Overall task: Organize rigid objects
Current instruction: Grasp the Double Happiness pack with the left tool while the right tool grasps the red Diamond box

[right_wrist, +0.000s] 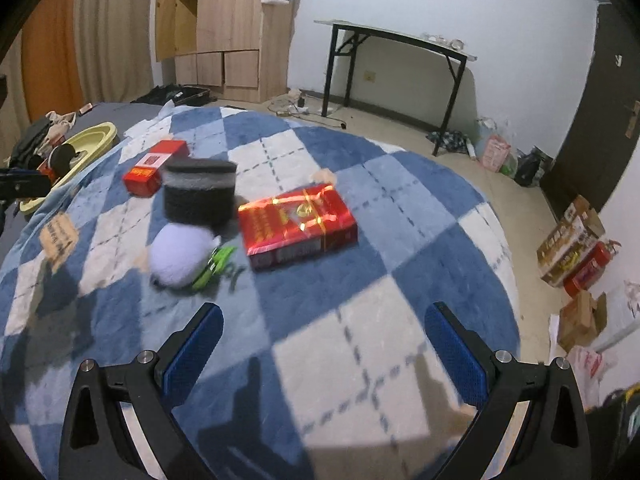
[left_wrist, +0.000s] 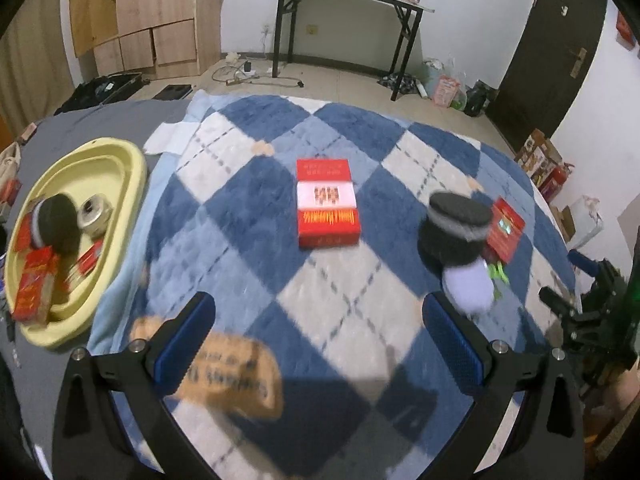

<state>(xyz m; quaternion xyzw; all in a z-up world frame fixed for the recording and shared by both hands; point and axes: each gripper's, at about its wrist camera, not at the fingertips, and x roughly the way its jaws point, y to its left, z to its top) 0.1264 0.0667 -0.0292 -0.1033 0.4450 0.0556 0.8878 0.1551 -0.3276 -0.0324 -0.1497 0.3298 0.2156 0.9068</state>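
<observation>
While both grippers, left gripper (left_wrist: 318, 344) and right gripper (right_wrist: 323, 354), hover empty with fingers spread apart, the red box (left_wrist: 327, 203) lies mid-blanket (left_wrist: 348, 312), well apart from the yellow basin (left_wrist: 124, 160); soft pile could tilt a shallow grasp.

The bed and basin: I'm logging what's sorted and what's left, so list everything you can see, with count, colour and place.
Basin: 1, pale yellow, left of the blanket.
Basin contents: red boxes, a black-and-grey round pad, a silvery round item.
Blanket: 1, blue-and-white check, covering the bed.
Red boxes on the blanket: 2, one mid-blanket, one glossy beside the pad stack.
Pad stack: black and grey.
Lilac ball: 1, fuzzy, beside the stack.
Green clip: 1, against the ball.
Tan label: 1, near the blanket edge.
Left gripper: blue pads, open, empty.
Right gripper: blue pads, open, empty.
</observation>
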